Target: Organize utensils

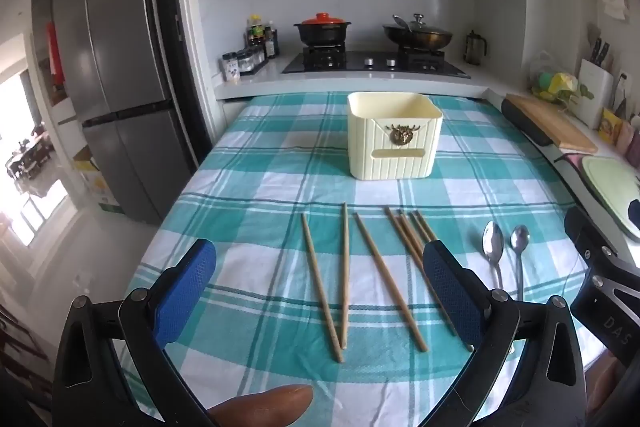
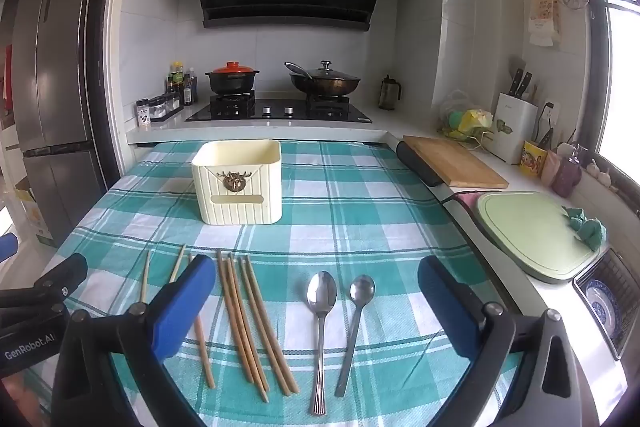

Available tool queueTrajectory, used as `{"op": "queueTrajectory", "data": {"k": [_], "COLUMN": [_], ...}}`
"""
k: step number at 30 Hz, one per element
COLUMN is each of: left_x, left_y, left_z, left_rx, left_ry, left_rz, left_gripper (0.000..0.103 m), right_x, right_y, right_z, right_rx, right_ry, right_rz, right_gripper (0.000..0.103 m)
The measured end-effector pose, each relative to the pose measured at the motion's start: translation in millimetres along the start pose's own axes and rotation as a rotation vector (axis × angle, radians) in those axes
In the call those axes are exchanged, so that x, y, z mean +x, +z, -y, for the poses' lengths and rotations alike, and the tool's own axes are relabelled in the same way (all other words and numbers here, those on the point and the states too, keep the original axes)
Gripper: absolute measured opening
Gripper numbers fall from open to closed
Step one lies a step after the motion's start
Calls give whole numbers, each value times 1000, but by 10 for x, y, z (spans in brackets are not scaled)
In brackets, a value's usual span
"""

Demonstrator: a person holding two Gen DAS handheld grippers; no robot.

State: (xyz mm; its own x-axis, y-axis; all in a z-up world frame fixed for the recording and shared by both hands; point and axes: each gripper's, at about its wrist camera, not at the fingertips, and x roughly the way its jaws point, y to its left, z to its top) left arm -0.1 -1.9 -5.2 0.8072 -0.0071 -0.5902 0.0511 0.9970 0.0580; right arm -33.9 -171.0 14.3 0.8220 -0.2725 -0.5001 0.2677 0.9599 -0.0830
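Several wooden chopsticks [image 1: 378,277] lie on the teal checked tablecloth [image 1: 260,163], also in the right wrist view [image 2: 256,327]. Two metal spoons [image 2: 322,311] lie to their right, side by side; they also show in the left wrist view [image 1: 494,247]. A cream square utensil holder [image 1: 394,135] stands empty behind them, and appears in the right wrist view [image 2: 238,183]. My left gripper [image 1: 320,287] is open and empty, hovering over the left chopsticks. My right gripper [image 2: 312,299] is open and empty above the spoons and right chopsticks.
A counter runs along the right with a wooden cutting board [image 2: 452,163], a green board [image 2: 528,227] and a knife block [image 2: 512,131]. A stove with two pots [image 2: 280,107] stands behind the table. A fridge [image 1: 116,87] stands at the left.
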Motion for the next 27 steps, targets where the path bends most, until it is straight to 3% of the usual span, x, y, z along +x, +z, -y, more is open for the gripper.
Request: {"op": "queueTrajectory", "data": {"k": [27], "left_x": [-7], "left_y": [-63], "left_z": [-25], "left_rx": [1], "left_ry": [-1], "left_rz": [-2], "left_gripper": [103], "right_x": [-69], "right_y": [0], "right_z": [-5], "right_rx": [7], "right_ry": [9], "right_rz": [12], "right_gripper": [103]}}
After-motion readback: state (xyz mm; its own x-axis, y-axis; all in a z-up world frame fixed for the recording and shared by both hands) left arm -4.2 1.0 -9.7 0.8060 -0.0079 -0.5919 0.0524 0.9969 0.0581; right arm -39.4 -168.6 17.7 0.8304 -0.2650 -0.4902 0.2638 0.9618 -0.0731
